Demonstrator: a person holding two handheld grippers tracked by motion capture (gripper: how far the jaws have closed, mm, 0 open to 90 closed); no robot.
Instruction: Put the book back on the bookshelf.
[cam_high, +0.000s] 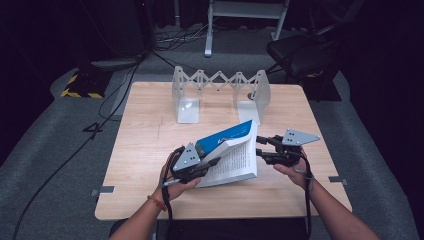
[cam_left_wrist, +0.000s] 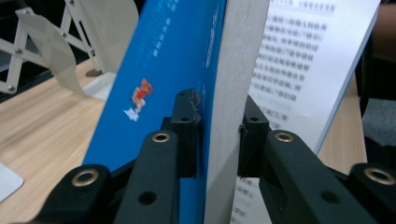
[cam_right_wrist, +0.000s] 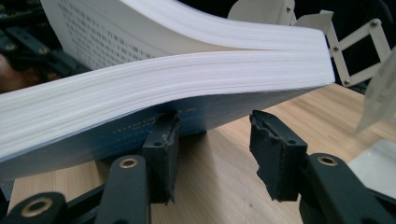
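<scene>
My left claw (cam_left_wrist: 219, 128) is clamped on a wad of pages and the blue cover of the book (cam_high: 231, 152), holding it tilted up over the middle of the table (cam_high: 145, 135). My right claw (cam_right_wrist: 212, 140) sits half open under the book's far edge, gripping nothing. To stand it in the folding rack (cam_high: 220, 82) behind, I'd keep the left grip firm, support the loose pages, and lift evenly.

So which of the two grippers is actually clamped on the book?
The left gripper: its pads pinch the blue book. The right gripper is open beneath it.
</scene>
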